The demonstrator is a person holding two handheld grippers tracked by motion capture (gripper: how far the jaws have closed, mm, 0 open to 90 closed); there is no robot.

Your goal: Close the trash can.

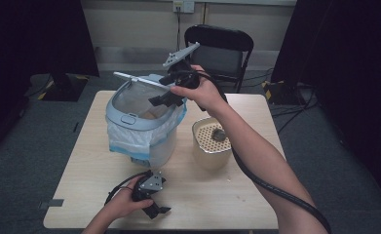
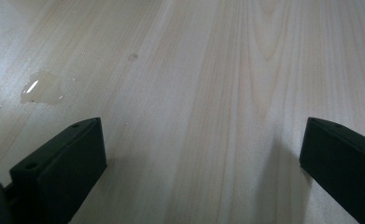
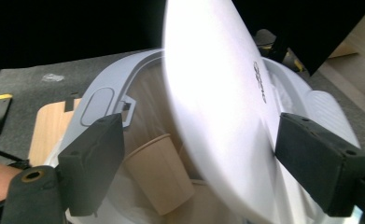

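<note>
A pale grey-blue bin (image 1: 129, 119) with a plastic liner stands on the table's left half. Its white lid (image 1: 139, 79) is raised and tilted. My right gripper (image 1: 166, 99) is at the bin's far rim, under the lid's edge. In the right gripper view my right gripper (image 3: 201, 123) is open, and the blurred lid (image 3: 217, 93) passes between its wide jaws. A brown paper cup (image 3: 159, 175) lies inside the bin. My left gripper (image 1: 159, 212) rests low near the table's front edge. In its own view my left gripper (image 2: 203, 126) is open over bare wood.
A beige tub (image 1: 211, 155) with a perforated insert and a dark lump (image 1: 219, 134) stands right of the bin. A small puddle (image 2: 40, 88) lies on the wooden table (image 1: 198, 195). A black folding chair (image 1: 219, 48) stands behind the table.
</note>
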